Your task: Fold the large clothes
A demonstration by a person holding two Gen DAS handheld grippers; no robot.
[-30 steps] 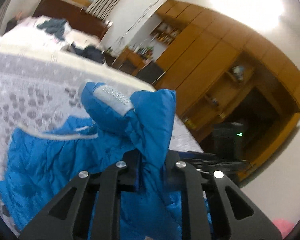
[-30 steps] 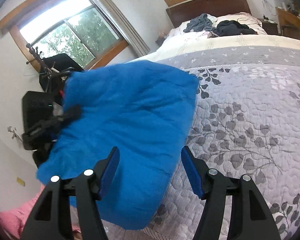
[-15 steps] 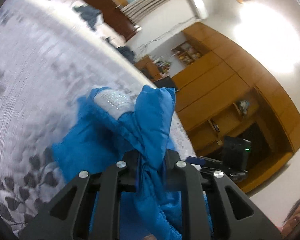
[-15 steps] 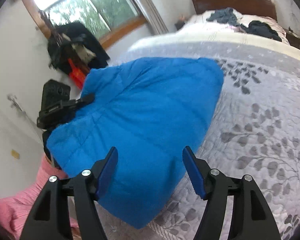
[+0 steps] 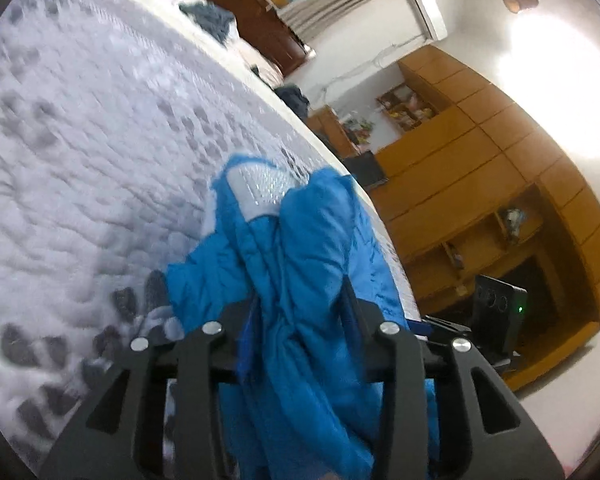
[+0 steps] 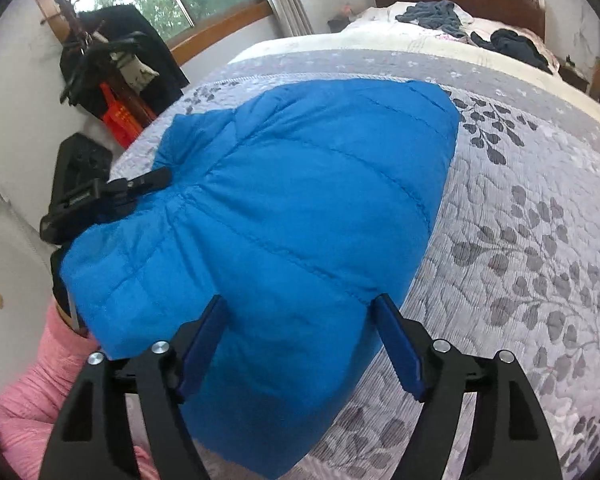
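The jacket (image 6: 300, 208) — blue, quilted, puffy — lies on the bed (image 6: 540, 240) near its edge, its smooth back panel up and crossed by stitched seams that fan out from a pinch on its left side. Its near hem hangs a little over the edge of the bed.

In the left wrist view the left gripper (image 5: 300, 312) is clamped on a thick bunch of the jacket (image 5: 300, 264); the fabric fills the gap between the jaws and spills up and forward, with a pale grey dotted patch (image 5: 256, 192) showing at the top of the fold. That gripper is tilted, so the bed (image 5: 80, 160) slopes across the view. From the right wrist view the left gripper (image 6: 156, 178) shows as a black tool reaching in from the left, its tip at the gathered seams.

The right gripper (image 6: 300, 320) hovers over the near part of the jacket with its blue pads (image 6: 204, 344) spread wide, holding nothing — whether the pads touch the fabric cannot be told.

A pink sleeve (image 6: 32, 400) sits at the lower left of the right wrist view.
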